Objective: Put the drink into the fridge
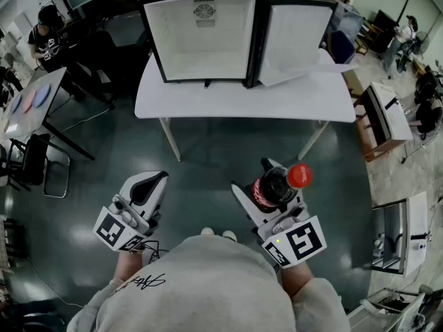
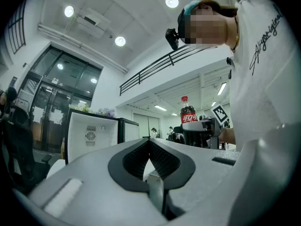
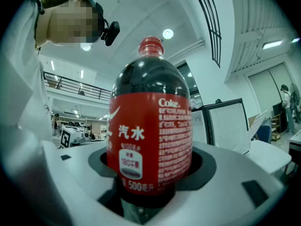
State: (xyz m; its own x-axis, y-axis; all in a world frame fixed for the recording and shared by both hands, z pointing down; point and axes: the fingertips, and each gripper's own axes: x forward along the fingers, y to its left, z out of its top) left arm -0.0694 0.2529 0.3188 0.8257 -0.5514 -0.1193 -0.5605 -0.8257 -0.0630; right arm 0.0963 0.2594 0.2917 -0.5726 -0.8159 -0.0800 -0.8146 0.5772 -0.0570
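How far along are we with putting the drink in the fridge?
Done: the fridge stands open on the table, and the right hand-held gripper grips the cola bottle. In hand: it is held upright, short of the table. Left: setting it inside.

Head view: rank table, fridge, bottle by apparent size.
1. table: widest, though the fridge covers part of it.
2. fridge, door open: close to the table in area, so this ranking is unsure.
3. bottle: clearly smallest, despite being nearest the camera.

White table (image 1: 228, 102) on dark floor (image 1: 208, 178), black fridge (image 1: 201, 39) standing on it, door open
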